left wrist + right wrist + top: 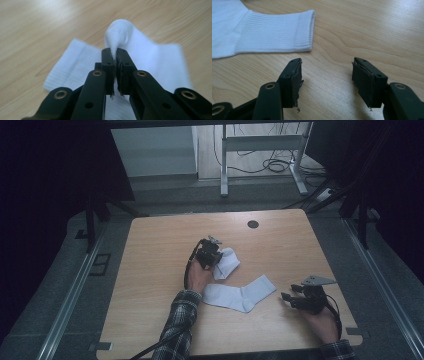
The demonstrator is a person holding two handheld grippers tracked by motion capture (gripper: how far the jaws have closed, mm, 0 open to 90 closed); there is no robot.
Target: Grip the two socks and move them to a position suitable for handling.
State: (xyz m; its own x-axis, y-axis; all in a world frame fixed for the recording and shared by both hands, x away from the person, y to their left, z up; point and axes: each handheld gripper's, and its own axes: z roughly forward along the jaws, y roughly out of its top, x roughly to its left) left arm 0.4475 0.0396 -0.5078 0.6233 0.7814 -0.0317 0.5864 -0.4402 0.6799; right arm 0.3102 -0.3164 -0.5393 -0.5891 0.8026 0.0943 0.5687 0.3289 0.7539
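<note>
On the wooden worktop (150,250) we see two white socks. In the high view our left claw (216,261) sits near the middle of the worktop, pinching the first sock (227,262), which lies crumpled just right of the claw. The left gripper view shows this from close by: the left claw (116,53) has its jaws pressed together on a raised fold of the first sock (160,62), the cloth peaking up above the jaw tips while the rest of it spreads flat on the wood to both sides

The second sock (240,294) lies flat and L-shaped nearer the person's edge, between our two hands and apart from the first sock. Our right claw (286,299) hovers or rests low at the right of the worktop, pointing left toward that sock. In the right gripper view the right claw (325,72) stands wide, nothing between its jaws, with bare wood under it; the ribbed cuff of the second sock (274,31) lies just beyond the jaw tips, not touching them
</note>
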